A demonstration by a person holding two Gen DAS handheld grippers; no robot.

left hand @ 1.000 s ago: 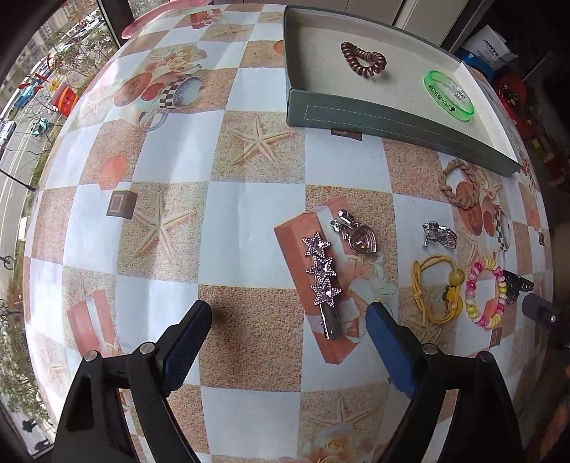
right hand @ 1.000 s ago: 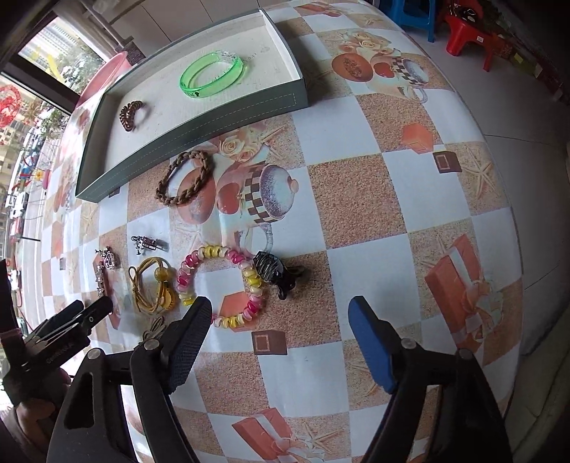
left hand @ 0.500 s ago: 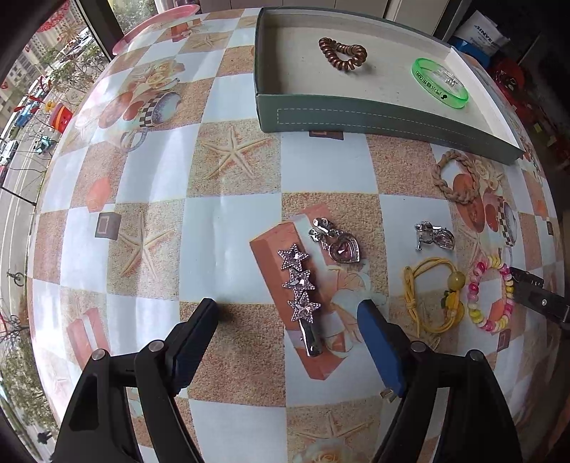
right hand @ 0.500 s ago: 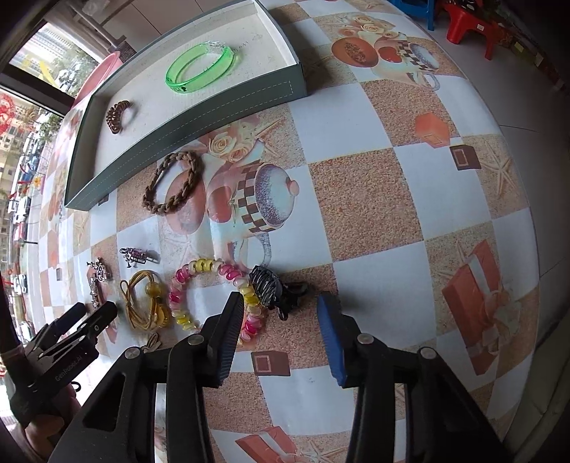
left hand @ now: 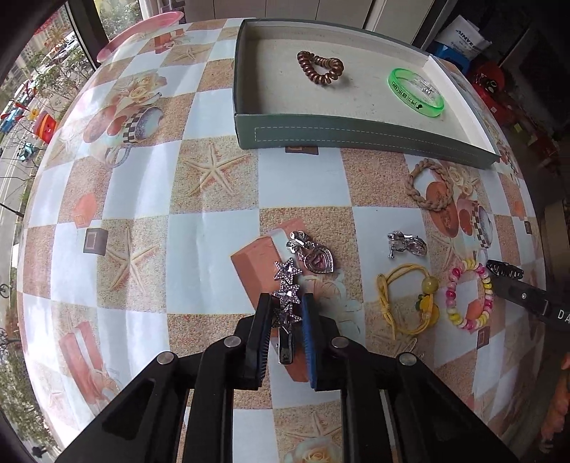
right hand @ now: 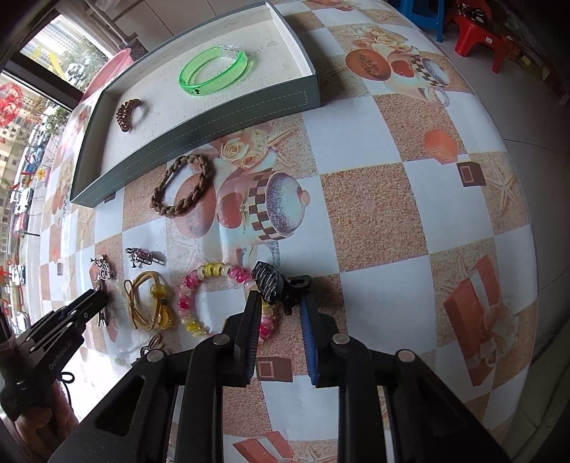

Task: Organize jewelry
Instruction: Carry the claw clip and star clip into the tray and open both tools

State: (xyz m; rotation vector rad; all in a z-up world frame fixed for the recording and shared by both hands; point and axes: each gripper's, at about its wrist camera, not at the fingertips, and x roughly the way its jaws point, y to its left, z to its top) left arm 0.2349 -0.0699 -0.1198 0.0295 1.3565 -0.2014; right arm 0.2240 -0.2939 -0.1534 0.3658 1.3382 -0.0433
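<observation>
**Two grippers close on hair clips at a jewelry-strewn table**

The left gripper [left hand: 286, 306] has its two fingers drawn in tight against the sides of a silver star hair clip [left hand: 286, 295], which lies on the checkered tablecloth [left hand: 142, 199]. The right gripper [right hand: 279, 302] has its fingers narrowed around a black claw clip [right hand: 272, 286]; whether the pads press it cannot be told.

Beside the claw clip, at 9 o'clock in the right wrist view, a pink-and-yellow bead bracelet [right hand: 199, 295] touches it, then a yellow cord bracelet [right hand: 149, 302]. At 1 o'clock from the star clip in the left wrist view rests a heart pendant [left hand: 319, 260], just beside the clip's top star. Farther off at 2 o'clock lies a small silver charm [left hand: 406, 244], and beyond it a braided brown bracelet [left hand: 429, 188].

At 12 o'clock the grey-green tray [left hand: 356, 137] holds a brown spiral hair tie [left hand: 320, 67] and a green bangle [left hand: 415, 90], well apart from each other. A pink plate [left hand: 139, 34] sits at the table's far edge, at 11 o'clock.
</observation>
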